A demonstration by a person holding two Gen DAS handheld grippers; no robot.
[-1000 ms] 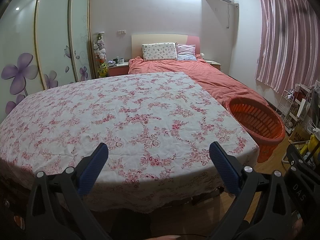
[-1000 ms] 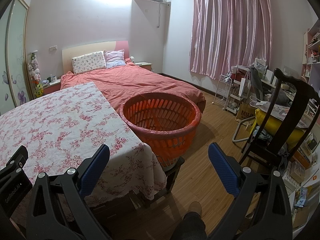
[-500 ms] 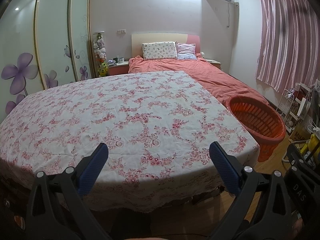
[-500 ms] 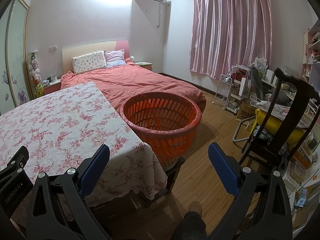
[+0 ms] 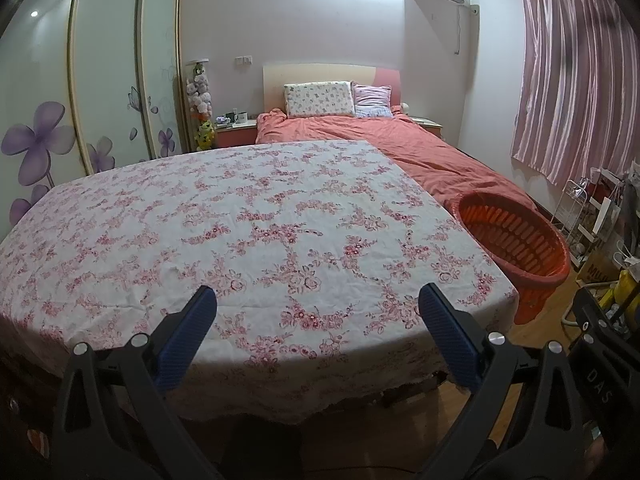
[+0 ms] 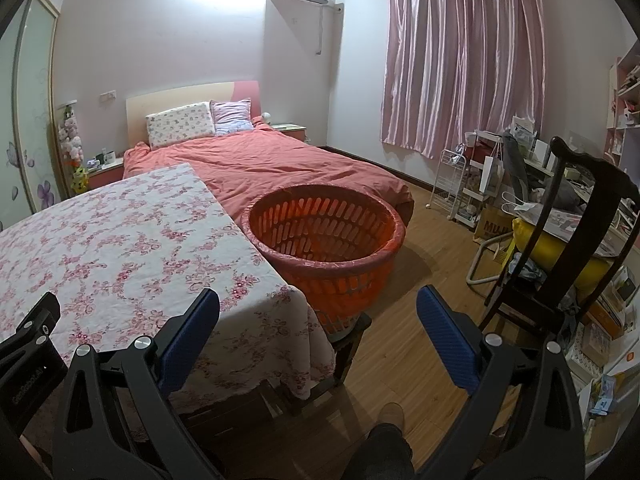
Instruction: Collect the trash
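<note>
Hovering level at the table [image 5: 280, 208] edge, left gripper [image 5: 316, 312] and right gripper [image 6: 318, 312] gape wide, empty.

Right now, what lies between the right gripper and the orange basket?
In the right wrist view, the right gripper, jaws open, has only the corner of the floral tablecloth and some wooden floor before the orange basket.

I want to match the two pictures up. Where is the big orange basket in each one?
Left wrist view: the orange basket sits at the right edge, past the corner of the flowered tablecloth.
Right wrist view: the orange basket is near the middle, just right of the tablecloth.
Shared landmark: the bed with its coral cover lies behind the basket in both.
</note>
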